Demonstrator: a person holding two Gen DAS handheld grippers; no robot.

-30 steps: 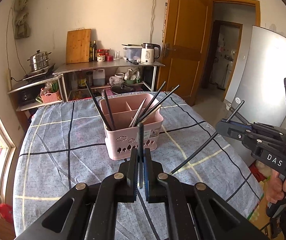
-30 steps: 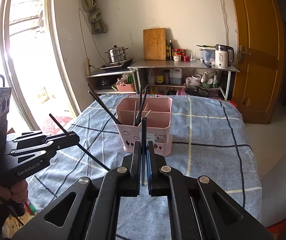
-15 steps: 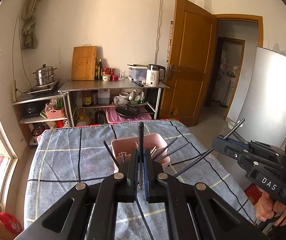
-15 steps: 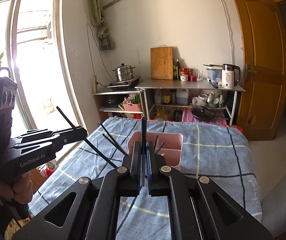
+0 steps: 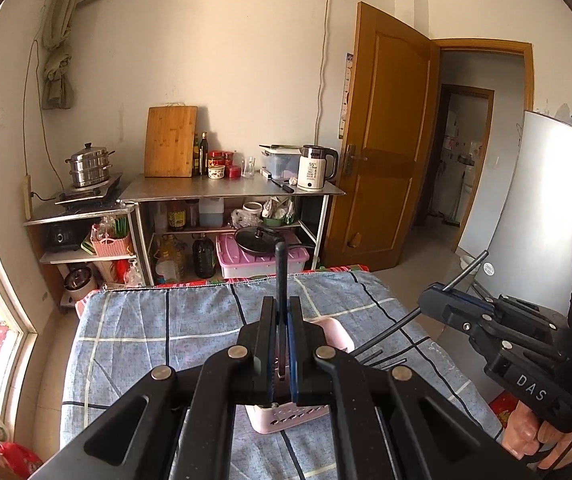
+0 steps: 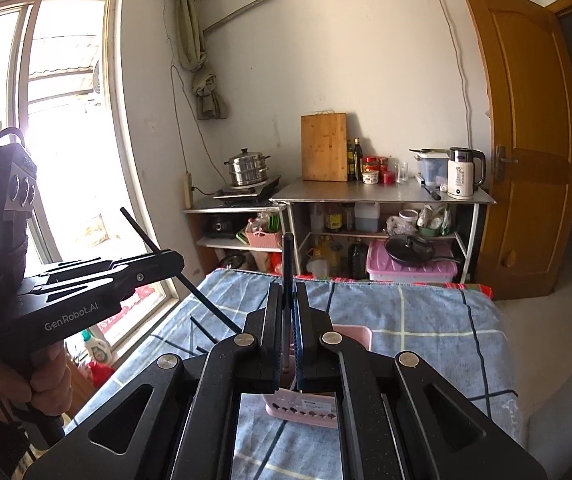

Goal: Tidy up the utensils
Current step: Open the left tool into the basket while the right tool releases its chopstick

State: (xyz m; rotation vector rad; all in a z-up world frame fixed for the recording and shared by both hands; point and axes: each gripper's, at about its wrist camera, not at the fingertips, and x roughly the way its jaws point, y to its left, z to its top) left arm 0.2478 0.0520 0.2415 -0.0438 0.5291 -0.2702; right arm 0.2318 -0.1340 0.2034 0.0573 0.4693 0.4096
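Through the left wrist camera, the left gripper (image 5: 281, 344) is clamping its jaws tight on a slim black chopstick (image 5: 280, 276), which is standing nearly upright between the pads and poking above them. Below the jaws a pink utensil caddy (image 5: 286, 420) is sitting on the blue checked tablecloth (image 5: 157, 332), mostly hidden by the gripper body; only its perforated lower wall and part of its rim are showing. Dark chopstick ends are sticking out to its right. Off to the right, the right gripper (image 5: 432, 304) is gripping a second black chopstick (image 5: 466, 270) at a slant, a hand (image 5: 542, 436) wrapped around its handle. The cloth's far edge is lying clear ahead, with floor between it and the metal shelving (image 5: 229, 192).

Through the right wrist camera, the right gripper (image 6: 288, 340) is pinching its chopstick (image 6: 286, 260) fully closed, the stick rising straight up. The caddy (image 6: 306, 408) is lying directly beneath, near the cloth's middle. To the left, the left gripper (image 6: 173, 260) is holding its chopstick (image 6: 141, 232) tilted, beside the window (image 6: 65, 140). Open cloth is stretching right toward the table's edge and the door (image 6: 526, 140).
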